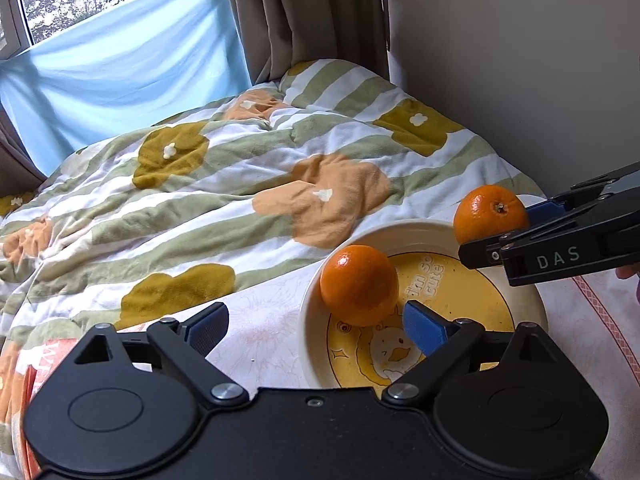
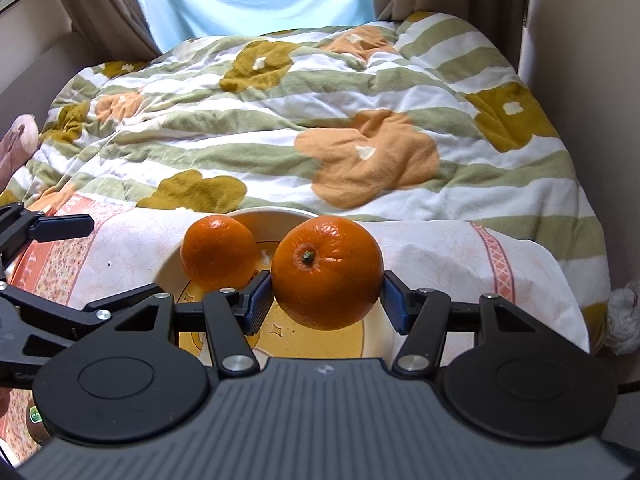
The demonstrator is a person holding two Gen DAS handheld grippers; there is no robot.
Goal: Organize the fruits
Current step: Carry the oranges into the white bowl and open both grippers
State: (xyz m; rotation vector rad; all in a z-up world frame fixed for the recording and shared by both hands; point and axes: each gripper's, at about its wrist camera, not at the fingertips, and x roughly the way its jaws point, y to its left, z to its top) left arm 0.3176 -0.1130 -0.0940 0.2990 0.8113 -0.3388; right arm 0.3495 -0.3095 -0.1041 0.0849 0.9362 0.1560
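Observation:
A cream plate (image 1: 320, 292) with a yellow duck print lies on a pale floral cloth; it also shows in the right wrist view (image 2: 168, 270). One orange (image 1: 359, 285) rests in the plate; it also shows in the right wrist view (image 2: 218, 252). My left gripper (image 1: 316, 324) is open and empty, its right finger just beside that orange. My right gripper (image 2: 326, 300) is shut on a second orange (image 2: 326, 272) and holds it above the plate's far rim; that orange also shows in the left wrist view (image 1: 490, 214).
The plate sits on a pale floral cloth (image 2: 432, 256) at the bed's near end. A striped quilt with flower patches (image 1: 240, 168) covers the bed beyond. A wall (image 1: 540, 60) stands on the right, curtains and a window behind.

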